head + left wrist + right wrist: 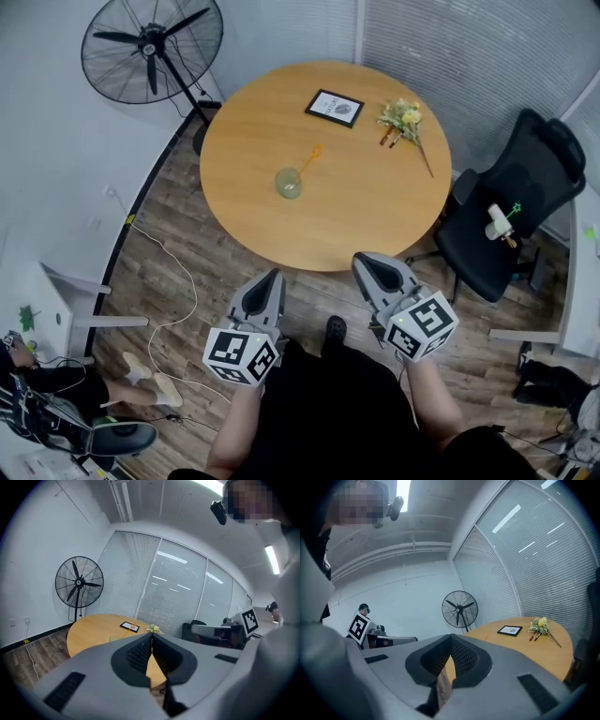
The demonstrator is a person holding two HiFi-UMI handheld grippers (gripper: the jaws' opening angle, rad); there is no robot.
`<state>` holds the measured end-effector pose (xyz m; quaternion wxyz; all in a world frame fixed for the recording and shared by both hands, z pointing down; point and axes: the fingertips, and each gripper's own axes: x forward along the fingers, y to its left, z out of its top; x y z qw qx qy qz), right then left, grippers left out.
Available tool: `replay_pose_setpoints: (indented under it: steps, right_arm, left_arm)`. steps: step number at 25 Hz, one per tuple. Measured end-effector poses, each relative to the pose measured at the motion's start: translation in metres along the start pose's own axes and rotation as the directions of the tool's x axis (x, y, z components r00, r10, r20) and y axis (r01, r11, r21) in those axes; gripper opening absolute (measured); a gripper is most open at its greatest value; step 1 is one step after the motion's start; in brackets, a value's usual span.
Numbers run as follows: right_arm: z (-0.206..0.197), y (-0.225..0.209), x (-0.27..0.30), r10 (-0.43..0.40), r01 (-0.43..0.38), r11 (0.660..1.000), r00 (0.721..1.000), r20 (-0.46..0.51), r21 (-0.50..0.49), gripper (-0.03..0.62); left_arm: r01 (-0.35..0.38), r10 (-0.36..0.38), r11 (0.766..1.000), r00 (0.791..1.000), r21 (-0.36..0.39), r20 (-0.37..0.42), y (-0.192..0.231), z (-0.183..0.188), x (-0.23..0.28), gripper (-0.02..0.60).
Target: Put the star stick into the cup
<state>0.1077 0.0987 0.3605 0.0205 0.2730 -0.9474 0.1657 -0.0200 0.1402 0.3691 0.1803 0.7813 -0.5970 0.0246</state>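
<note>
A clear greenish cup [289, 182] stands on the round wooden table [366, 216]. An orange star stick [309, 157] slants up and to the right from the cup's rim, and its lower end looks to be inside the cup. Both grippers hang off the table's near edge, close to the person's body. My left gripper [273, 276] is shut with nothing in it, and so is my right gripper [362, 260]. In the left gripper view the jaws meet at the tips [151, 637]. The right gripper view shows them closed too [451, 639], with the stick [489, 633] far off.
A framed picture [335, 107] and a small bunch of flowers [403, 118] lie at the table's far side. A black office chair [511, 211] stands to the right, a floor fan [153, 47] at the far left. A white cable [178, 281] trails over the floor.
</note>
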Motion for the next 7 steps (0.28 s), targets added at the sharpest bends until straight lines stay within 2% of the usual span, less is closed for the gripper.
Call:
replay_pose_setpoints:
  steps: [7]
  right_arm:
    - [-0.0085, 0.0033, -0.0054, 0.005, -0.005, 1.0, 1.0, -0.011, 0.019, 0.008]
  left_arm:
    - [0.0, 0.0, 1.0, 1.0, -0.004, -0.016, -0.0009, -0.0097, -0.0035, 0.0]
